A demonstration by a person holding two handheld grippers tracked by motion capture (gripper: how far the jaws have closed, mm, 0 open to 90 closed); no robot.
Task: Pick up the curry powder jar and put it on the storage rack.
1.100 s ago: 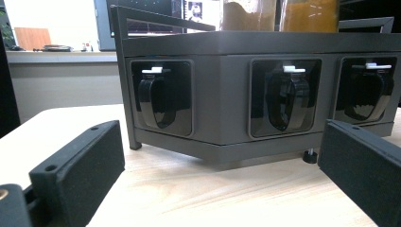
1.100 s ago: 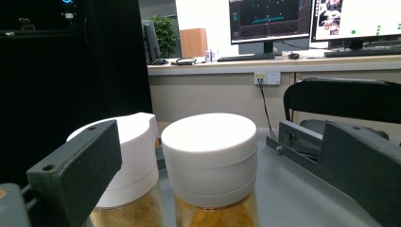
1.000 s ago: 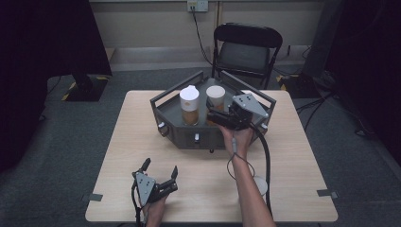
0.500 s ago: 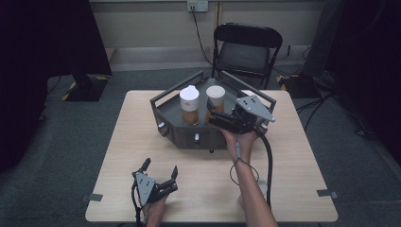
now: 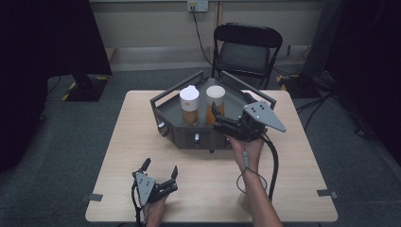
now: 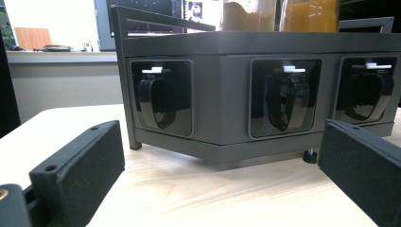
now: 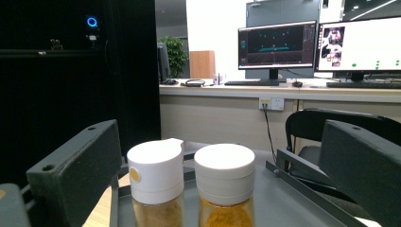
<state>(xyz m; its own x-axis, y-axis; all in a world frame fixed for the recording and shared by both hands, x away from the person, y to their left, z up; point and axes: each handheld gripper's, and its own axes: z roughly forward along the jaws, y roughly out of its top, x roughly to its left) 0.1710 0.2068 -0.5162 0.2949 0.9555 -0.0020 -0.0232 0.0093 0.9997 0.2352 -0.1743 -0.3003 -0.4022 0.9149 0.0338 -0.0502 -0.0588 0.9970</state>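
— Jars first: where are they?

— Two of them stand upright side by side in the dark tray (image 5: 163, 105) at the far middle of the table (image 5: 293, 161). The left jar (image 5: 189, 105) has a white flip-top cap and brownish powder; the right jar (image 5: 215, 103) has a flat white screw lid and orange powder. In my right gripper view they sit just beside each other; I can't quite tell whether they touch.

— And your right gripper?

— My right gripper (image 5: 216, 116) is raised at the tray's near right edge, jaws spread wide and holding nothing. It points at the jars from their near side, close to the right jar. Through its own camera both caps sit between the two black jaws, the flip-top jar (image 7: 156, 182) left and the flat-lidded jar (image 7: 225, 182) right, with a folding chair (image 7: 331, 125) and lit monitors (image 7: 276, 45) beyond.

— The left one?

— My left gripper (image 5: 160, 171) is low over the near left part of the table, well apart from the tray, jaws also spread and empty. Its camera looks straight at the tray's front wall (image 6: 227, 90), where three recessed black latches with white tabs sit in a row.
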